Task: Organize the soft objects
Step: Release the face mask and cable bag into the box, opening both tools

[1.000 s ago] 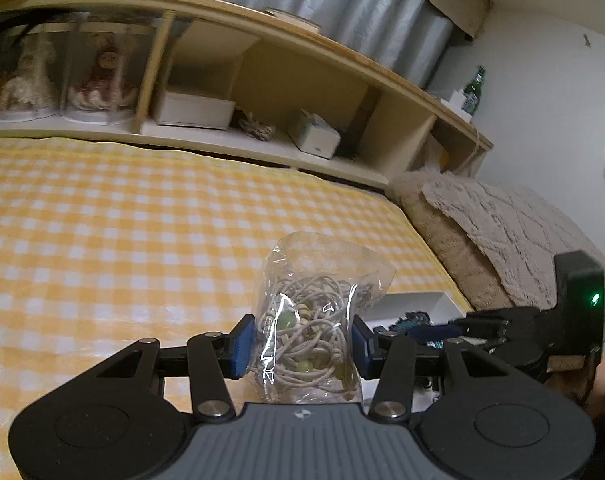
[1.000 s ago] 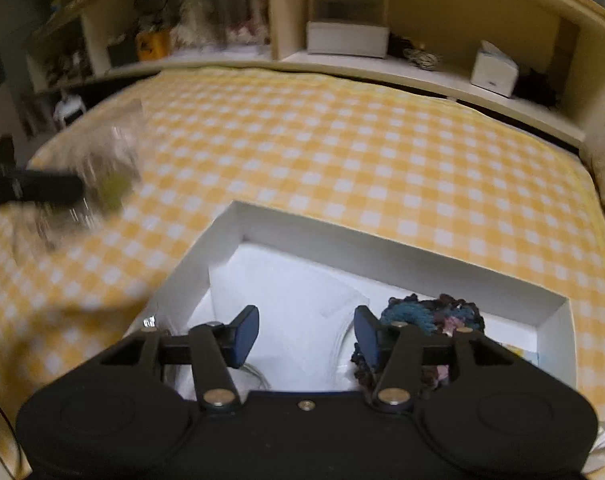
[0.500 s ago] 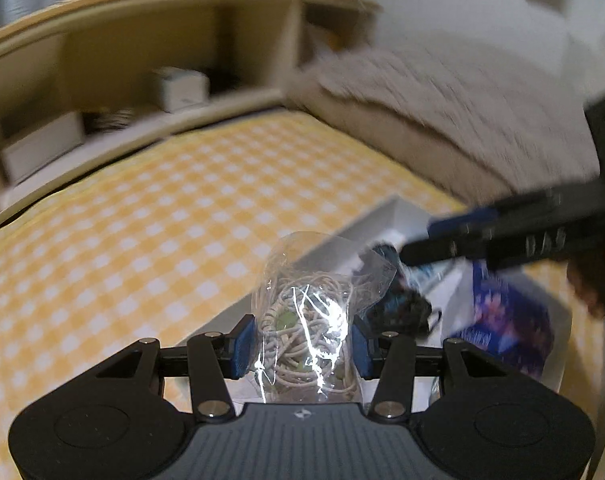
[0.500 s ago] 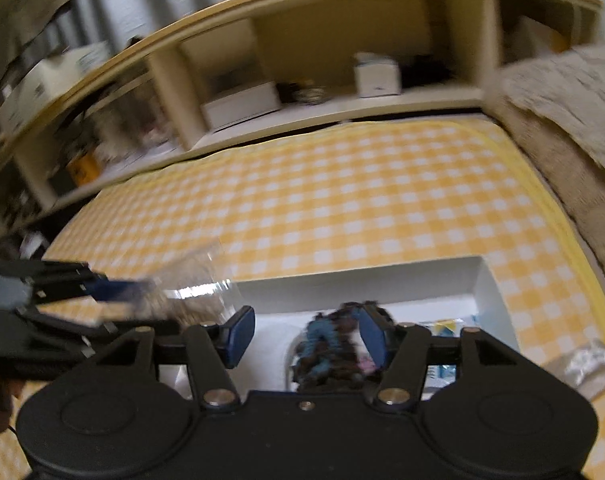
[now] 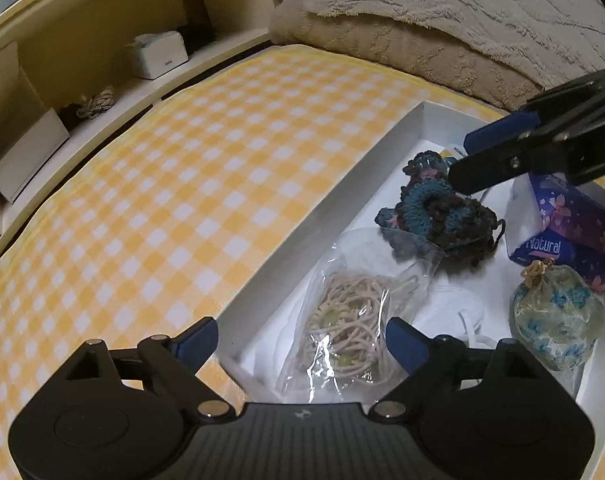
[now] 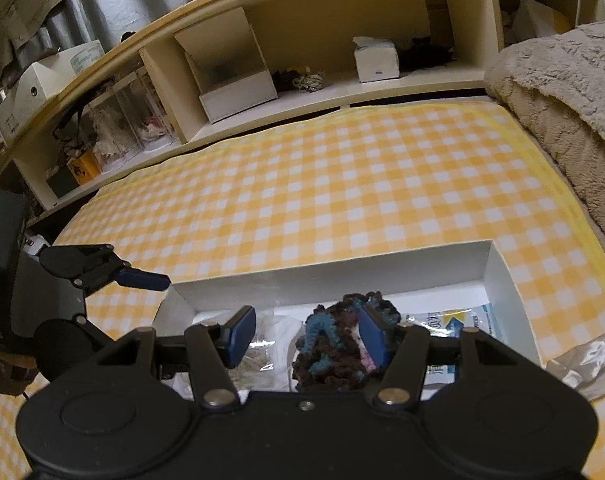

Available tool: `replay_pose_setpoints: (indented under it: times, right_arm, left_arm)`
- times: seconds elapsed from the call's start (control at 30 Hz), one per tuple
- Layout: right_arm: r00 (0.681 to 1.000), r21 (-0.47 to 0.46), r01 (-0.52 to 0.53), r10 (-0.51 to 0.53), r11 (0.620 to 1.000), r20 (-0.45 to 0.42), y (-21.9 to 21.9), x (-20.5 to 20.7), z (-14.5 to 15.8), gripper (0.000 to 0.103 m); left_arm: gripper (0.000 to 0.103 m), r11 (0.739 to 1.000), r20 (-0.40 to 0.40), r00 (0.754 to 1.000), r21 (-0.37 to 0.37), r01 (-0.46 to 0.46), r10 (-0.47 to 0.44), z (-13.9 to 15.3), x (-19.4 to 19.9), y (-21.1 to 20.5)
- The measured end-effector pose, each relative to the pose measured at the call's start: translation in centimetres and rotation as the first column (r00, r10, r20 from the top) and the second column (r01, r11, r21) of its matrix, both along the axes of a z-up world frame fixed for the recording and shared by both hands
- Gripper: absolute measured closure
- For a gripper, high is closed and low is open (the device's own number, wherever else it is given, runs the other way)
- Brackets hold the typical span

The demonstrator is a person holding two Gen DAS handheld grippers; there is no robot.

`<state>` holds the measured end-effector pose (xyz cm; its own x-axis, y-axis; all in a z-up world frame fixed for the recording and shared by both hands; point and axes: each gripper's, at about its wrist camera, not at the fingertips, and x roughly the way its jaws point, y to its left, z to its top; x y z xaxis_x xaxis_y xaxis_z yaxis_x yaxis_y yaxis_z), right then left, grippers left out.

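The left tool (image 5: 302,338) hovers low over the near left corner of the white box (image 5: 382,148), its two blue-tipped fingers spread wide and gripping nothing. Between and just ahead of them lies the clear bag of cord (image 5: 354,320), resting inside the box on a white cloth (image 5: 454,308). The bag's long axis runs away from the tool, its loose open end pointing toward the crocheted piece (image 5: 438,212) farther in; neither finger touches the bag. The tool itself points along the box's length, angled downward.

To the right of the bag sit a floral drawstring pouch (image 5: 554,316) and, beyond it, a purple packet marked "Natural" (image 5: 562,232), both inside the box. The box rests on a bed covered by a yellow checked sheet (image 5: 174,184), with a beige blanket (image 5: 442,32) at the far side.

The right tool (image 6: 306,338) reaches in from the box's right, held above the crocheted piece (image 6: 330,352). Its fingers stand open; the right fingertip (image 6: 372,338) overlaps the yarn, though whether it touches is unclear. A silvery packet (image 6: 586,360) lies on the sheet outside the box's right wall.
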<state>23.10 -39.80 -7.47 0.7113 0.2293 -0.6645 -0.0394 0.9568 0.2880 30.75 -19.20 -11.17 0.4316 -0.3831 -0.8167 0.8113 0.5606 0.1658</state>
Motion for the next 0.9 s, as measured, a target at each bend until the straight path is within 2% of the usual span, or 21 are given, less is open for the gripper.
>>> replay_pose_setpoints:
  times: [0.27, 0.43, 0.53, 0.6, 0.73, 0.83, 0.9]
  right_arm:
    - [1.0, -0.029, -0.014, 0.014, 0.999, 0.001, 0.9, -0.3, 0.4, 0.044]
    - [0.999, -0.057, 0.022, -0.021, 0.998, 0.027, 1.5, -1.0, 1.7, 0.043]
    - [0.998, -0.07, 0.033, -0.029, 0.997, 0.057, 1.9, -1.7, 3.2, 0.035]
    - [0.997, -0.056, 0.038, -0.034, 0.998, 0.064, 2.0, -2.1, 4.2, 0.026]
    - [0.998, -0.059, 0.042, -0.039, 0.997, 0.059, 2.6, -3.2, 5.3, 0.023]
    - [0.996, -0.077, 0.069, -0.065, 0.995, 0.057, 2.9, -4.5, 6.0, 0.017]
    - [0.994, -0.084, 0.084, -0.078, 0.993, 0.075, 3.2, -5.5, 6.8, 0.011]
  left_arm:
    - [0.011, 0.997, -0.027, 0.999, -0.064, -0.032, 0.03, 1.5, -1.2, 0.9]
    - [0.011, 0.993, -0.015, 0.998, -0.106, -0.056, 0.054, 3.0, -2.5, 1.7]
    - [0.011, 0.988, -0.005, 0.997, -0.133, -0.083, 0.083, 4.1, -3.3, 2.5]
    - [0.011, 0.983, 0.001, 0.994, -0.153, -0.107, 0.108, 4.9, -4.0, 3.0]
    - [0.01, 0.97, 0.013, 0.986, -0.185, -0.159, 0.164, 6.6, -5.6, 3.8]
    - [0.002, 0.953, 0.011, 0.979, -0.23, -0.195, 0.203, 8.0, -6.5, 4.5]
    - [0.001, 0.938, 0.012, 0.972, -0.263, -0.224, 0.235, 9.0, -7.4, 4.9]
